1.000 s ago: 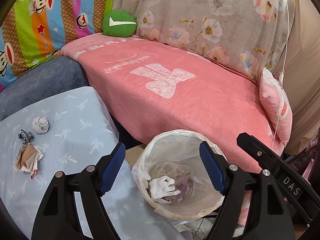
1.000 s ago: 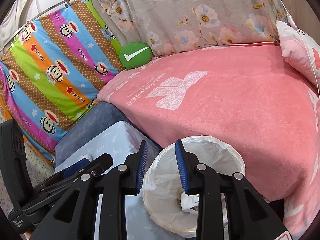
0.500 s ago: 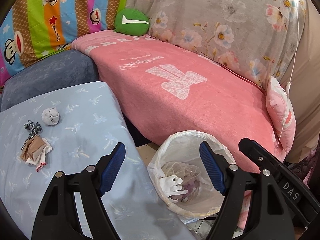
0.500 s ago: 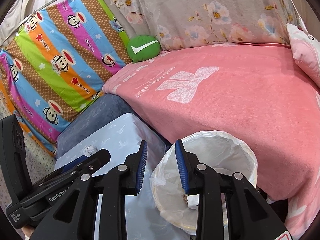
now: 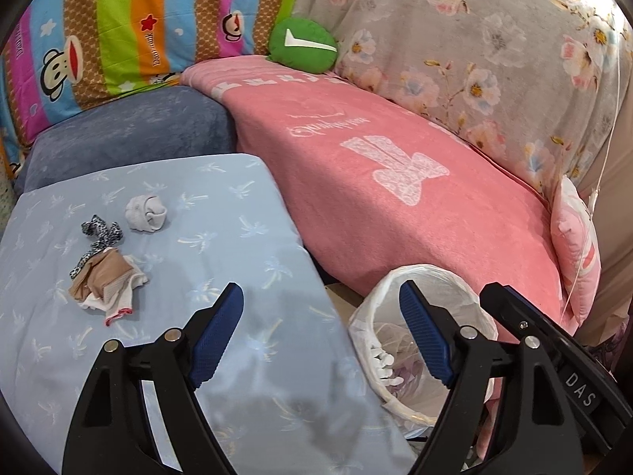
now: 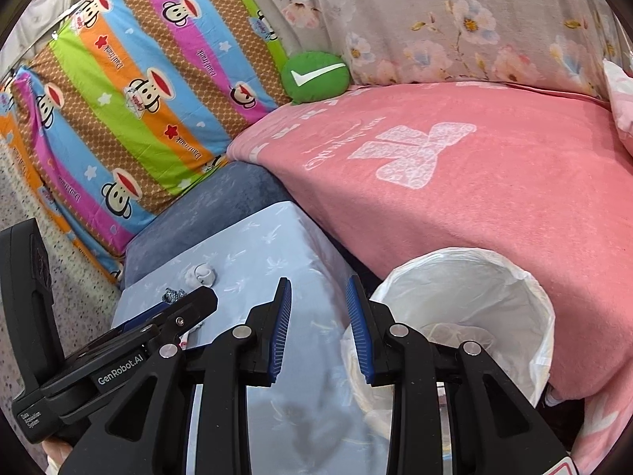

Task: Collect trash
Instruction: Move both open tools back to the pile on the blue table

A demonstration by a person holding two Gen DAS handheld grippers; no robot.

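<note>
My left gripper (image 5: 320,316) is hovering with its jaws spread wide and holding nothing, above the near edge of the light-blue cloth (image 5: 245,237). My right gripper (image 6: 318,316) is hanging just left of the lined bin (image 6: 530,293), jaws parted a little, also gripping nothing. Remaining trash is lying on the cloth's left side: a white wad (image 5: 145,212), a speckled strip (image 5: 99,237) and a tan-and-white crumple (image 5: 107,285). The bin is standing right of the cloth, against the pink blanket (image 5: 395,206).
</note>
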